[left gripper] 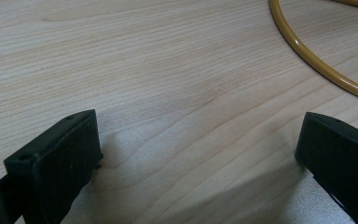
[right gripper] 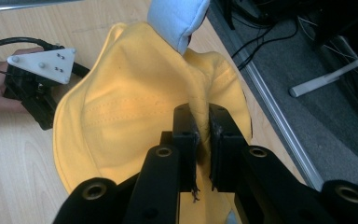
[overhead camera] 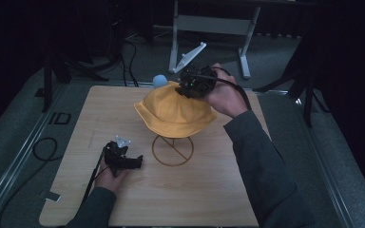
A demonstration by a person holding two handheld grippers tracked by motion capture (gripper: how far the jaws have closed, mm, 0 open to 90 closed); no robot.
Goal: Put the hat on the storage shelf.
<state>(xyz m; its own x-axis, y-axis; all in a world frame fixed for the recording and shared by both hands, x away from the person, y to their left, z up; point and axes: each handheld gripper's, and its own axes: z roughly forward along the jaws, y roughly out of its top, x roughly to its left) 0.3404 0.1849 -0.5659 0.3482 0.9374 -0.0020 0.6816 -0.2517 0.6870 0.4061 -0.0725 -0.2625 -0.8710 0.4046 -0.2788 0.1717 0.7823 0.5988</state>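
Right gripper (right gripper: 200, 128) is pinching a fold of the yellow hat (overhead camera: 176, 114) — hat's over the wire stand (overhead camera: 172, 152). Left gripper (left gripper: 200, 154) rests on the table (left gripper: 168, 70), jaws wide apart — nothing between them.

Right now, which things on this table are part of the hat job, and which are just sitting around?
In the job:
- yellow bucket hat, a fold pinched in the right gripper
- gold wire hat stand under it
- pale blue pompom on the hat

Just around:
- left gripper, open, on the wooden table
- white frame legs on the floor behind
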